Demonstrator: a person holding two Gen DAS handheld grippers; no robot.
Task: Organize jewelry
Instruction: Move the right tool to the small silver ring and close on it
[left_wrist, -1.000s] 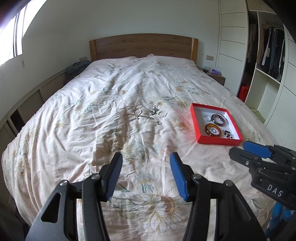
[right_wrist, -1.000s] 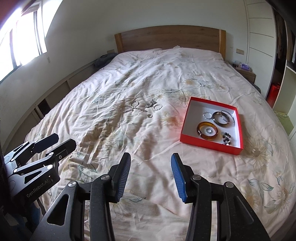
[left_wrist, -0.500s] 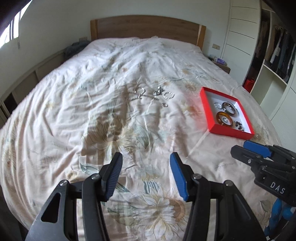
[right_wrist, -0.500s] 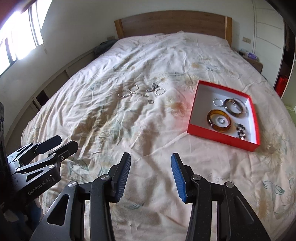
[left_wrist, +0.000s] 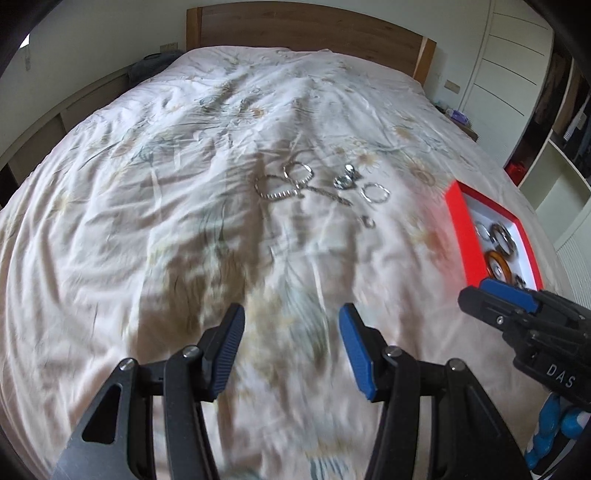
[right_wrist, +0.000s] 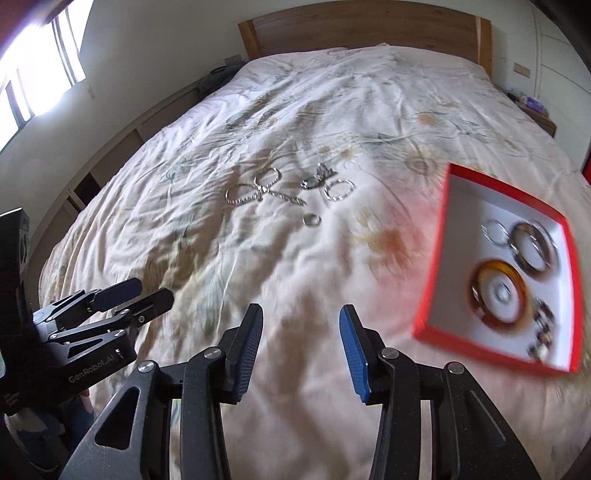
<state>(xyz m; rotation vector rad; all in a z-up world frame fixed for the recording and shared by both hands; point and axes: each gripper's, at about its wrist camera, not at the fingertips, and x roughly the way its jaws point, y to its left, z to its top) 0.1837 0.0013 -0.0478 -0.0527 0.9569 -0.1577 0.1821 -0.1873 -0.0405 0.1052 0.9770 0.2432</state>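
So, L to R across the bed (right_wrist: 207, 258), floral cover: left gripper (left_wrist: 291, 347) hangs over bare sheet w/ jaws spread, nothing btwn the blue pads. Mid-bed sits the loose jewelry, well ahead of both tools: beaded bracelet (right_wrist: 242, 195) looped w/ a chain, a dark clip-like piece (right_wrist: 316, 179), a thin silver bangle (right_wrist: 338, 190), a small ring (right_wrist: 311, 220) nearer. Right gripper (right_wrist: 301, 349) over sheet too, jaws closing, nothing in them. Far right: red tray (right_wrist: 439, 258), white inside, w/ amber bangle (right_wrist: 496, 291), dark bangle (right_wrist: 533, 247), small hoops, beads.
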